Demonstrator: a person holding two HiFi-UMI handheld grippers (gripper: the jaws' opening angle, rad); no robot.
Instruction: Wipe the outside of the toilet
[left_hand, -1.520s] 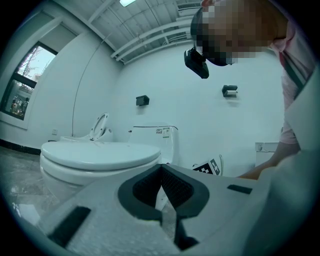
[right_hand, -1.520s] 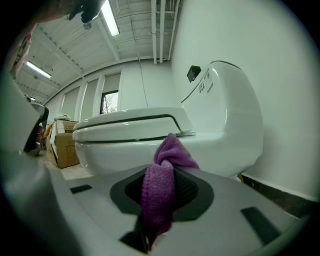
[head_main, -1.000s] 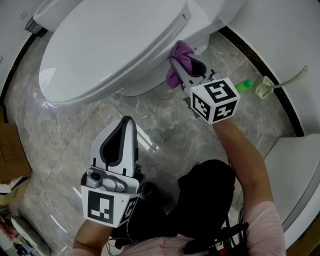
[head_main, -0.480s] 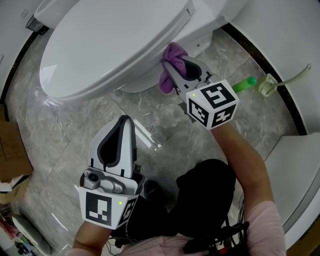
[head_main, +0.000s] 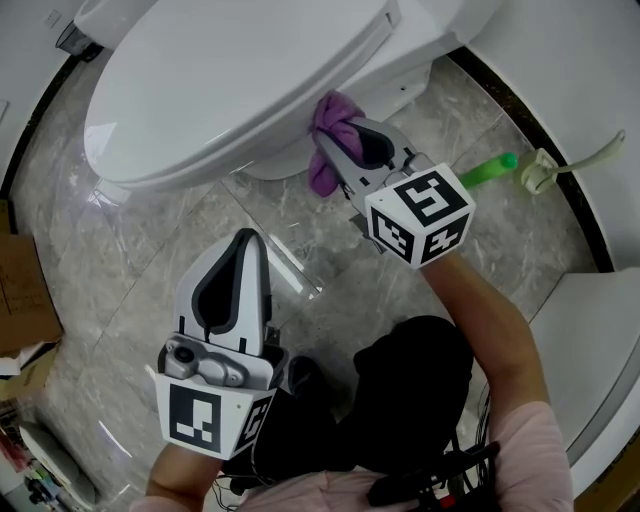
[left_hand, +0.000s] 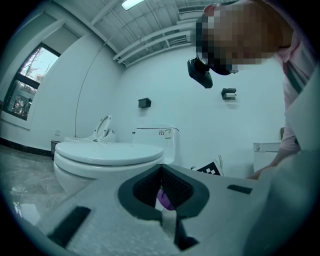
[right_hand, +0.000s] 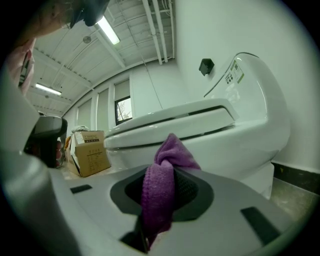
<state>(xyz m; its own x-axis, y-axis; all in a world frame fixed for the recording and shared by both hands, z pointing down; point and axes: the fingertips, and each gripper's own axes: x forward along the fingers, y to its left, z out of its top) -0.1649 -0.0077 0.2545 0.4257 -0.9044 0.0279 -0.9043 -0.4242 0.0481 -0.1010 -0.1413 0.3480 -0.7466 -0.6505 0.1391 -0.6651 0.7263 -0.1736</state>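
Grey marble floor (head_main: 330, 240) carries toilet (head_main: 230, 80), cardboard box (head_main: 22, 295), green object (head_main: 490, 168).

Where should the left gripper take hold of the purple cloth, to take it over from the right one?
Grip the loose tail of the purple cloth that hangs below the right gripper, coming from the floor side. Its upper bunch is pressed close to the toilet, and its middle is clamped in the right jaws.

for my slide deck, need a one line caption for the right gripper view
Right gripper, jaws shut on a purple cloth, facing the white toilet bowl under its closed lid.
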